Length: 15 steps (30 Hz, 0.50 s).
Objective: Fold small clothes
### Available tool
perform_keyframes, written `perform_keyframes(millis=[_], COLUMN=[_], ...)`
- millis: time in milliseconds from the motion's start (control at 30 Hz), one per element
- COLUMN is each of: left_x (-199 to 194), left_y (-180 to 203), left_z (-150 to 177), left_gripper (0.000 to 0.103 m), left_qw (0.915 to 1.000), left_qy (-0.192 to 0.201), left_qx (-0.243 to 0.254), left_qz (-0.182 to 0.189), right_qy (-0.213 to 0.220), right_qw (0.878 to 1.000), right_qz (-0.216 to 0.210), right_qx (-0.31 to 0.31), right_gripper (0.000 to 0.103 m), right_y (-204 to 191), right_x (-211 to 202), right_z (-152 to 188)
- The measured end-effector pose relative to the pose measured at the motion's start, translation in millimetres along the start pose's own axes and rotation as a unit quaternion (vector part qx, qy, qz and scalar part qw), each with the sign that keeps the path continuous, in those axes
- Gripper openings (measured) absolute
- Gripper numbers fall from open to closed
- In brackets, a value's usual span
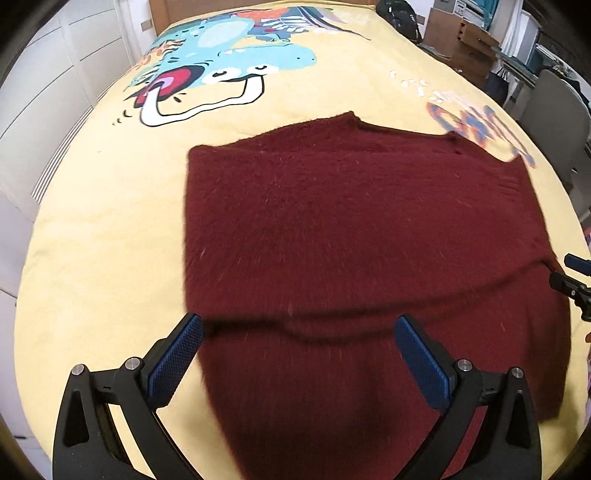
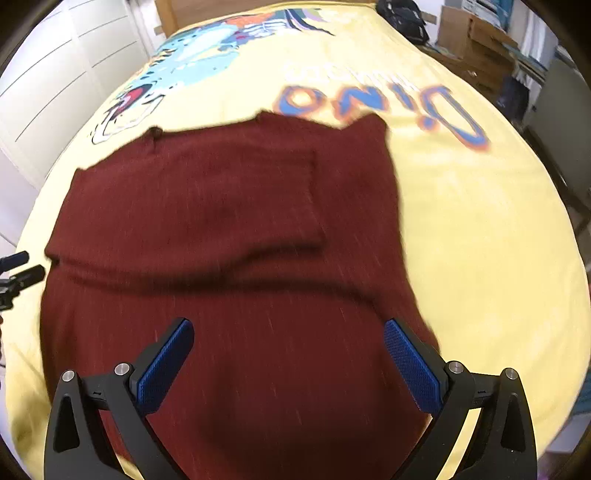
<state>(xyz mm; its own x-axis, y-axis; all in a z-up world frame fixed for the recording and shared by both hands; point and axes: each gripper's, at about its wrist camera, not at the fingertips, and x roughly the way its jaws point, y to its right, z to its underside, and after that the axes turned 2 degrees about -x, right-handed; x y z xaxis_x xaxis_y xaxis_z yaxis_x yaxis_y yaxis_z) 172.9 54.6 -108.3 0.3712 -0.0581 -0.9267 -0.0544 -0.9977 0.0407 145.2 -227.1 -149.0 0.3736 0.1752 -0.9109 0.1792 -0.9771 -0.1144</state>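
Observation:
A dark red knitted sweater (image 1: 332, 221) lies flat on the yellow dinosaur bedspread (image 1: 110, 221), with folded layers showing across its middle. My left gripper (image 1: 299, 325) is open and empty, hovering over the sweater's near left part. My right gripper (image 2: 288, 328) is open and empty over the sweater (image 2: 221, 206) at its near right part. The right gripper's tips show at the right edge of the left wrist view (image 1: 572, 280). The left gripper's tips show at the left edge of the right wrist view (image 2: 18, 269).
The bedspread (image 2: 480, 240) carries a dinosaur print (image 1: 221, 66) and blue lettering (image 2: 369, 99). White cupboard doors (image 1: 44, 92) stand to the left. Cardboard boxes (image 1: 469, 40), a black bag (image 1: 399, 14) and a chair (image 1: 561, 107) stand at the far right.

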Motion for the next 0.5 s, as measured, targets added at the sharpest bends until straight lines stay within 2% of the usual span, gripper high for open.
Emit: perform_keyframes(millis=[100,300,500], left_x=[-16,-21,-10], left_y=[-5,-9,-8], left_z=[28,91,134], left_gripper=[0.102,0.102,0.102], left_qw=[0.9998,0.9982,0.995], left_qy=[-0.011,-0.056,-0.093], left_qx=[-0.008,-0.017,-0.031], left_qz=[0.011,0.012,0.021], right_qy=[-0.019,-0.053,-0.068], right_qw=[1.0,0.997,0.996], right_qz=[0.023,0.024,0.023], right_qx=[0.0,0.04,0.061], right_gripper=[0.103,0.103,0.103], right_y=[8,29,35], right_x=[-9,-19,-17], right_z=[33,91,114])
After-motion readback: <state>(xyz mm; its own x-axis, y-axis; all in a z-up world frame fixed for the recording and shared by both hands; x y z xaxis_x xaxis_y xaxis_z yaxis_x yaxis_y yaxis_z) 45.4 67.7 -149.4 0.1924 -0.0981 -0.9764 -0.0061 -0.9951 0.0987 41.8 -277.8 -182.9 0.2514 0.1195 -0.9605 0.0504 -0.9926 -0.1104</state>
